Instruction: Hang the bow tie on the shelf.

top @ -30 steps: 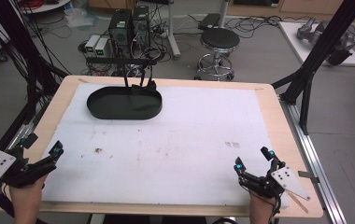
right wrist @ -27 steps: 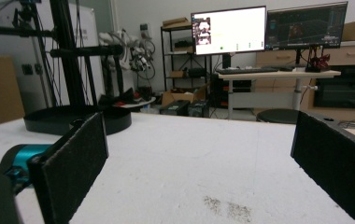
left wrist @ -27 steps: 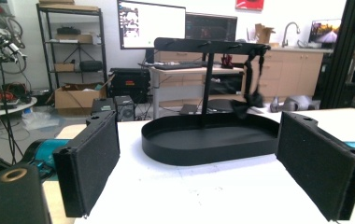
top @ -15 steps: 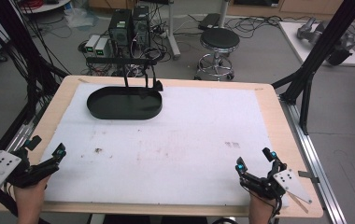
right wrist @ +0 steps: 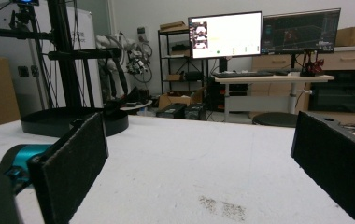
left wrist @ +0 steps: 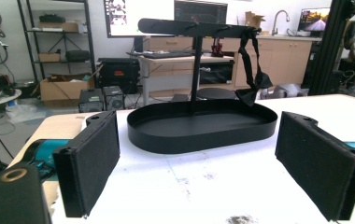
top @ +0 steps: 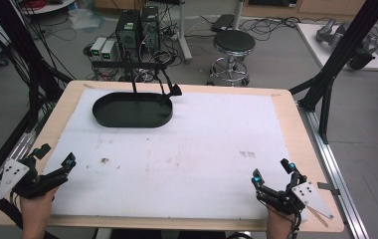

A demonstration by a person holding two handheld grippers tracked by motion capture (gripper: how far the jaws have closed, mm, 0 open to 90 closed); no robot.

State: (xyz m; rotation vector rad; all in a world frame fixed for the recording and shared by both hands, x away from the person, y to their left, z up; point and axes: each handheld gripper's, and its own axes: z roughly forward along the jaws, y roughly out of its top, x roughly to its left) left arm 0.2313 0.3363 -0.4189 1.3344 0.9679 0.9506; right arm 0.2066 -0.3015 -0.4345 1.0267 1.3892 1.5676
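Bow tie (left wrist: 252, 91), black and hanging by its strap from the right end of the crossbar (left wrist: 194, 28) of a black stand, dangles just above the right rim of the stand's oval tray (top: 132, 110) at the far left of the white-topped table (top: 187, 149). Both handheld grippers wait at the near edge, well apart from it: the left gripper (top: 52, 159) at the near left corner and the right gripper (top: 271, 172) at the near right, each with jaws spread wide and nothing between them. Seen along the left gripper's own jaws, the tray and its upright post (left wrist: 195, 74) sit straight ahead, making that hand the likelier one to reach first. A clean pickup probably calls for approaching the tie from the side, closing on the knot or the strap just above it rather than on the crossbar, and lifting the loop up and off the bar's end so the light stand is not dragged or tipped; the right gripper could steady the tray rim if the stand starts to shift. The tray itself appears to hold nothing but the foot of the post. Small dark specks (top: 104, 160) mark the table surface between the grippers and the stand.
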